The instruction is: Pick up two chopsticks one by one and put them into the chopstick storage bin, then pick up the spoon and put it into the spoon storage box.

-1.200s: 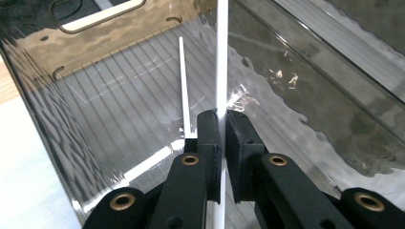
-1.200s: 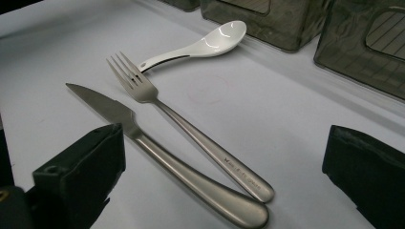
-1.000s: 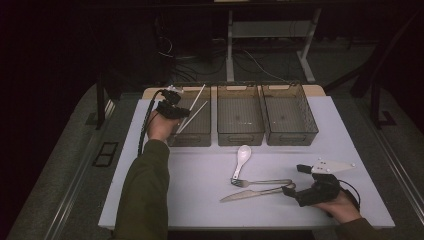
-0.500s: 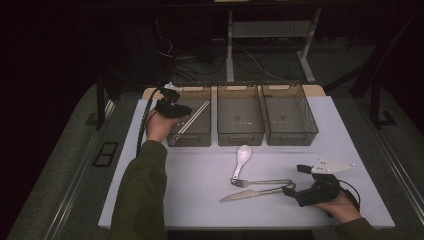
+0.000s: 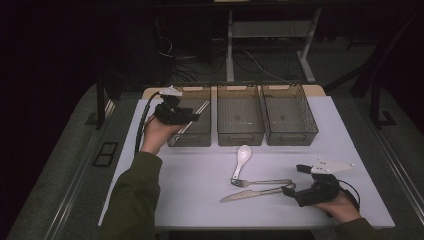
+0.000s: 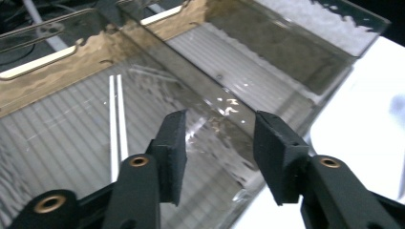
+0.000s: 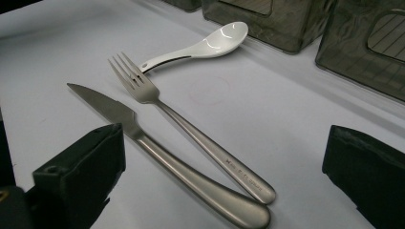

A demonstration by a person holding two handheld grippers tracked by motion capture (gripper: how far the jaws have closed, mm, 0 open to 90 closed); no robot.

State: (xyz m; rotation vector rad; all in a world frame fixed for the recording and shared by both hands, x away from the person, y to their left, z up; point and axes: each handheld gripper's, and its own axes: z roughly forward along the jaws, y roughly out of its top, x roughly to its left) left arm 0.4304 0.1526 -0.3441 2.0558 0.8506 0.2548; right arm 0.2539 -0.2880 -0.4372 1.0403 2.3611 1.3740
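Observation:
A pair of pale chopsticks (image 5: 191,121) lies slanted in the left smoky-plastic bin (image 5: 202,139); in the left gripper view the chopsticks (image 6: 117,121) rest on the bin's ribbed floor (image 6: 57,138). My left gripper (image 5: 194,116) hovers over that bin; its jaws have just been opening and nothing is between them (image 6: 219,143). A white spoon (image 5: 242,157), a steel fork (image 5: 262,182) and a steel knife (image 5: 250,193) lie on the white table. My right gripper (image 5: 295,178) rests open at their handle ends, with the fork (image 7: 191,133) and knife (image 7: 143,138) ahead of its wide jaws (image 7: 227,143). The spoon (image 7: 205,45) lies beyond them.
A middle bin (image 5: 240,136) and a right bin (image 5: 290,136) stand in a row beside the left one at the back of the white table (image 5: 200,195). A black cable (image 5: 142,125) trails from the left gripper. Dark floor and table legs lie behind.
My left gripper has lifted and drawn back a little from the left bin, and its jaws have parted. The chopsticks stay in the bin. The right gripper has kept still.

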